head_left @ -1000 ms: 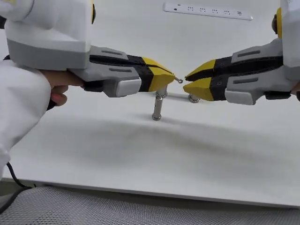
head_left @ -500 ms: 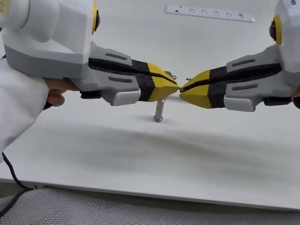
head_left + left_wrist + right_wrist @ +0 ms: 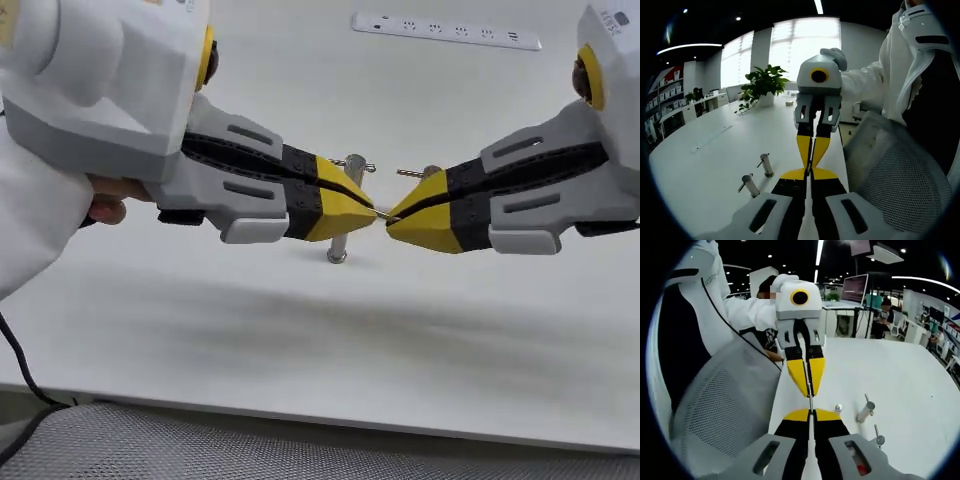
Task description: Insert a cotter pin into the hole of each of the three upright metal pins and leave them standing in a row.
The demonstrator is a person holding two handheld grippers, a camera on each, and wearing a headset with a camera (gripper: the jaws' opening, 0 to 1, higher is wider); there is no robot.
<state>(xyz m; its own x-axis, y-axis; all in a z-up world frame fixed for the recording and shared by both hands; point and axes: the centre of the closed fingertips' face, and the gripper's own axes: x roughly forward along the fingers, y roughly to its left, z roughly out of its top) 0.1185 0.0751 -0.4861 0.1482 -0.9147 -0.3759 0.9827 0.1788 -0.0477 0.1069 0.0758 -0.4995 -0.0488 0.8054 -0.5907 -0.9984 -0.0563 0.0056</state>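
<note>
On the workbench [image 3: 300, 340]: a plain white top lay below you, with a power strip [image 3: 445, 27] at its far edge, well apart from the work.
Left gripper [image 3: 370, 208]: you held it in from the left, tilted nose-down, its yellow jaws clenched on one end of a cotter pin.
Right gripper [image 3: 393, 220]: you held it in from the right, nose to nose with the left one, its jaws likewise clamped on that same cotter pin.
Upright metal pins: three stood on the top behind and below the gripper tips.
- The far left pin [image 3: 353, 165] and the far right pin [image 3: 431, 172] each already carried a wire through the hole near its top.
- The near pin [image 3: 338, 243], partly hidden behind the left gripper, showed no wire that could be made out.

Cotter pin [image 3: 383, 214]: it was a thin sliver of wire bridging the small gap between the two tips, in the air above the near pin.
What had changed: a second earlier the left gripper alone carried the wire, and the right jaws stood parted and apart from it. Then the tips met, the right jaws closed, and both noses dipped lower against the near pin.
What it meant: this read as a re-grip or hand-over to line the wire up for the last hole. Two of three pins seemed finished.
</note>
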